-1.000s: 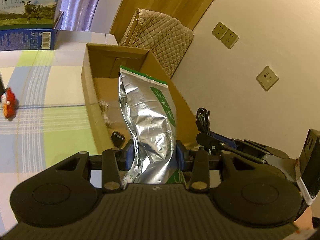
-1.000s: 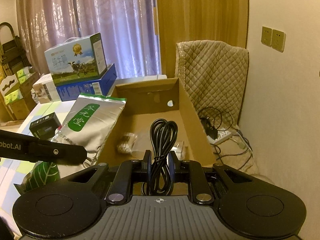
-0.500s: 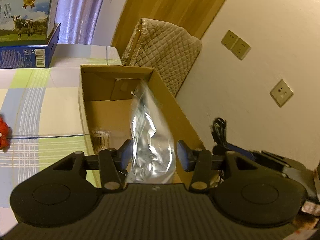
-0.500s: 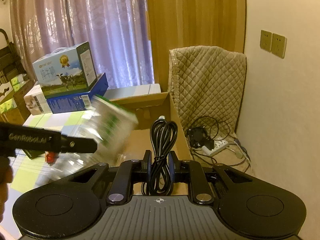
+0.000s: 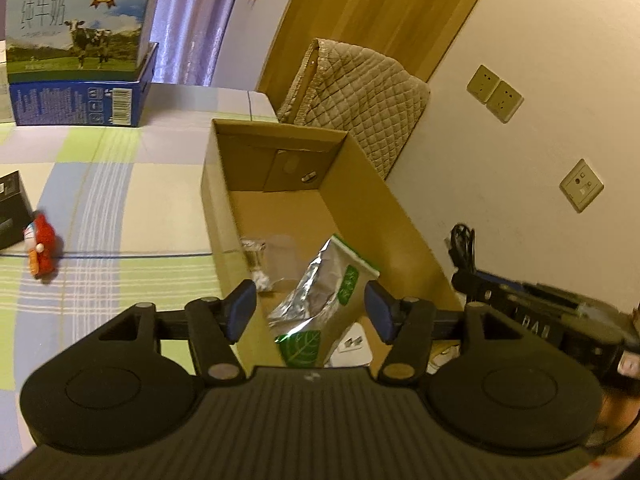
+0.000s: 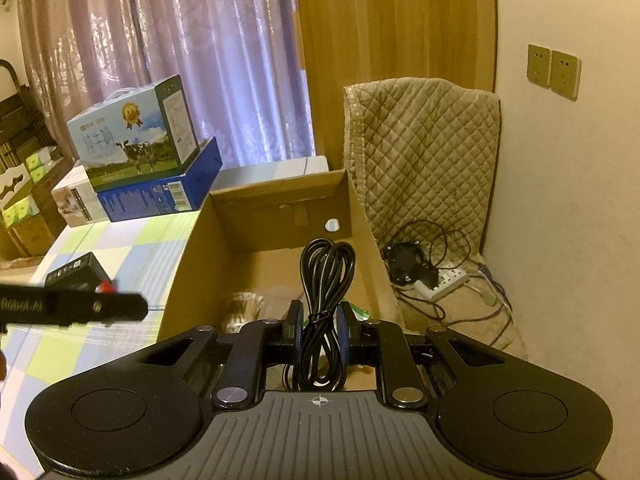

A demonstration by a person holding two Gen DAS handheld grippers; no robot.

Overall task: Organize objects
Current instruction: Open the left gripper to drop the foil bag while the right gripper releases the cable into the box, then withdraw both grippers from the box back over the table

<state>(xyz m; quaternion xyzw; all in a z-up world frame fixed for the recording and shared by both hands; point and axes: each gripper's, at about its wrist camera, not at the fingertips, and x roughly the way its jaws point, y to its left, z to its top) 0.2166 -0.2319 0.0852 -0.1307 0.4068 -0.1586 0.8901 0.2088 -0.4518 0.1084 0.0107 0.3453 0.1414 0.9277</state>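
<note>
Gripping the coiled black cable (image 6: pixel 326 280) in my right gripper (image 6: pixel 319 330), I held my left gripper (image 5: pixel 310 312) wide above the foil pouch (image 5: pixel 320 288) inside the cardboard box (image 5: pixel 396 216).

Right gripper (image 6: pixel 319 332) jaws clamp black cable (image 6: pixel 326 280).

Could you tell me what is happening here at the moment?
A person with a gripper in each hand is packing loose items into the cardboard box. The left gripper is open above the box, and the silver foil pouch lies inside it, apart from both fingers. The right gripper is shut on a coiled black cable, held over the box. A small red toy lies on the checked tablecloth.
</note>
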